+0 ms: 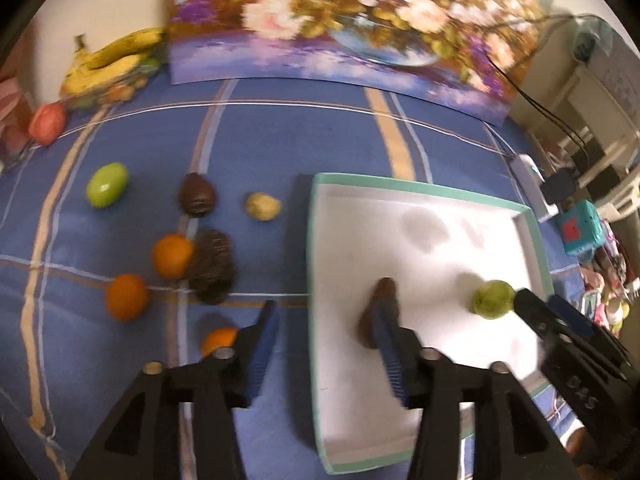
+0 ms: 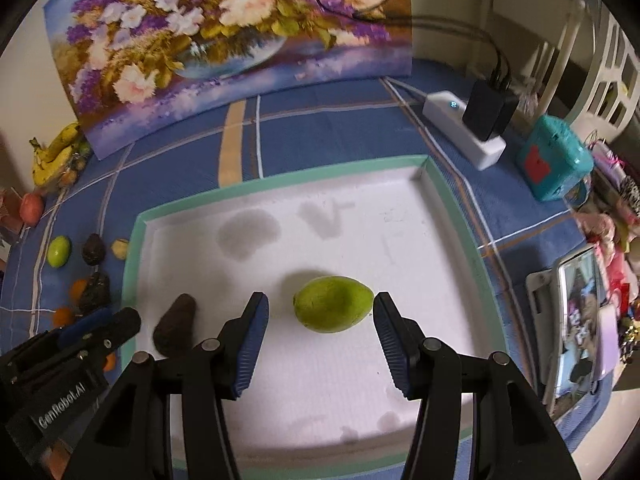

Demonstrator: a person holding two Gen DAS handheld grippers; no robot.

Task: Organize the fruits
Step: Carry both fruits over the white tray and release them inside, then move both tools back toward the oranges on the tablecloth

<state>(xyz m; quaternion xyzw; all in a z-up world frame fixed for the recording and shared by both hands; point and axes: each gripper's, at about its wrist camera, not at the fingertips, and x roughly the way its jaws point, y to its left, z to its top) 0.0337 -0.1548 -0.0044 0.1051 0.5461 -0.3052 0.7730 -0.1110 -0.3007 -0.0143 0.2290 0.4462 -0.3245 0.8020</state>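
Observation:
A white tray with a teal rim (image 1: 420,188) lies on the blue checked cloth. In it are a brown avocado-like fruit (image 1: 366,326) and a green fruit (image 2: 334,304). My left gripper (image 1: 328,300) hangs open over the tray's left edge. Its right finger covers part of the brown fruit (image 2: 176,328), and its left finger is over the cloth. My right gripper (image 2: 320,296) is open, and the green fruit (image 1: 493,300) rests on the tray floor just beyond its tips. A gap shows at the left pad.
On the cloth left of the tray lie a green fruit (image 1: 107,190), a dark avocado (image 1: 197,200), a pale small fruit (image 1: 262,207), a rough dark fruit (image 1: 211,266) and three oranges (image 1: 127,297). Bananas (image 1: 116,60) and a flower painting (image 1: 340,20) stand behind. A power strip (image 2: 464,128) and a teal box (image 2: 554,160) sit to the right.

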